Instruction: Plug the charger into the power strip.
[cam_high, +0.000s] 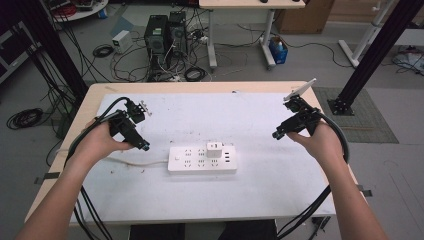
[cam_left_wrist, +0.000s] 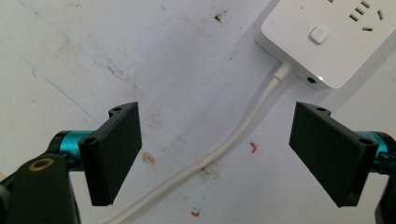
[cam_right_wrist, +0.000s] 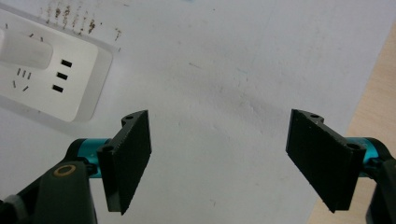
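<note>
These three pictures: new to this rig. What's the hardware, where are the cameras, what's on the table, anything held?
No robot arm: a person holds a two-fingered gripper in each hand, the left gripper and the right gripper. The high view looks down from above the person; the other two views ride on the grippers and look along their black fingers. On the white sheet lies a white power strip with a white adapter plugged in and its cord trailing off. Both grippers are open and hold nothing.
</note>
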